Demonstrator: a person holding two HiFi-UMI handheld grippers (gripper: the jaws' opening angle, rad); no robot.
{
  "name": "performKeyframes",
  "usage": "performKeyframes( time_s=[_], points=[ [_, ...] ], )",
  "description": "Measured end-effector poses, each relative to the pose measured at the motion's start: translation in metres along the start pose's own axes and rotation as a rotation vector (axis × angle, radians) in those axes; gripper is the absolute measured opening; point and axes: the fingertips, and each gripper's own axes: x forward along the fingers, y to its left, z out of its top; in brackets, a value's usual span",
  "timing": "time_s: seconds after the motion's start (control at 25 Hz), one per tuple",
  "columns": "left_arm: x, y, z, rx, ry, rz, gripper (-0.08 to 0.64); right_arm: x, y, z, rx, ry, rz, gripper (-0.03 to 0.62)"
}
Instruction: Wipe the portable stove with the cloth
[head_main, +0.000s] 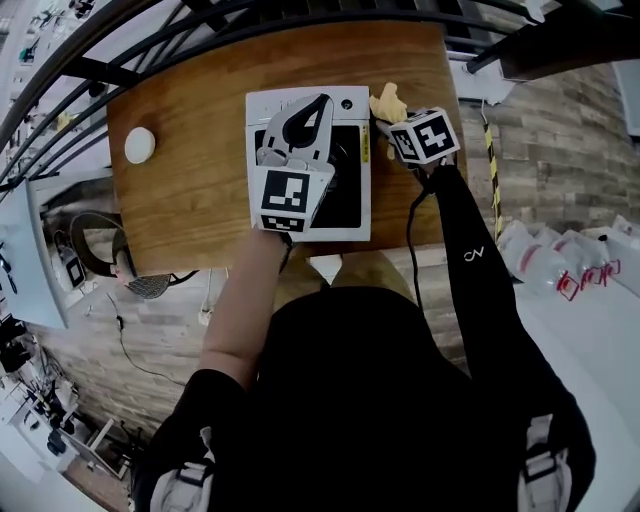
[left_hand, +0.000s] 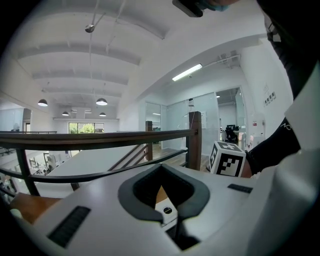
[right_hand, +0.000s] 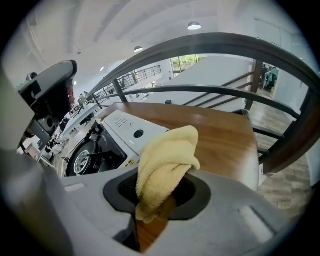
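The white portable stove (head_main: 262, 112) sits in the middle of a wooden table (head_main: 190, 190), its black burner area (head_main: 345, 185) partly hidden. My left gripper (head_main: 318, 105) hovers over the stove, shut with nothing between its jaws; in its own view (left_hand: 172, 212) a bit of the stove shows through the gap. My right gripper (head_main: 385, 112) is off the stove's far right corner, shut on a yellow cloth (head_main: 388, 100). In the right gripper view the cloth (right_hand: 167, 150) bunches up out of the jaws, with the stove (right_hand: 130, 131) to its left.
A small round white object (head_main: 140, 145) lies near the table's left edge. A dark metal railing (head_main: 150, 40) curves round the table's far side, and a brick-patterned floor (head_main: 560, 150) lies to the right. The right gripper's marker cube (left_hand: 227, 160) shows in the left gripper view.
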Motion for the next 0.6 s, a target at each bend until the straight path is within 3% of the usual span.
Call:
performKeyframes(
  time_s=[0.6],
  points=[
    [-0.098, -0.027, -0.014, 0.035, -0.028, -0.018, 0.006, -0.031, 0.091, -0.096, -0.011, 0.038, 0.051, 0.109]
  ],
)
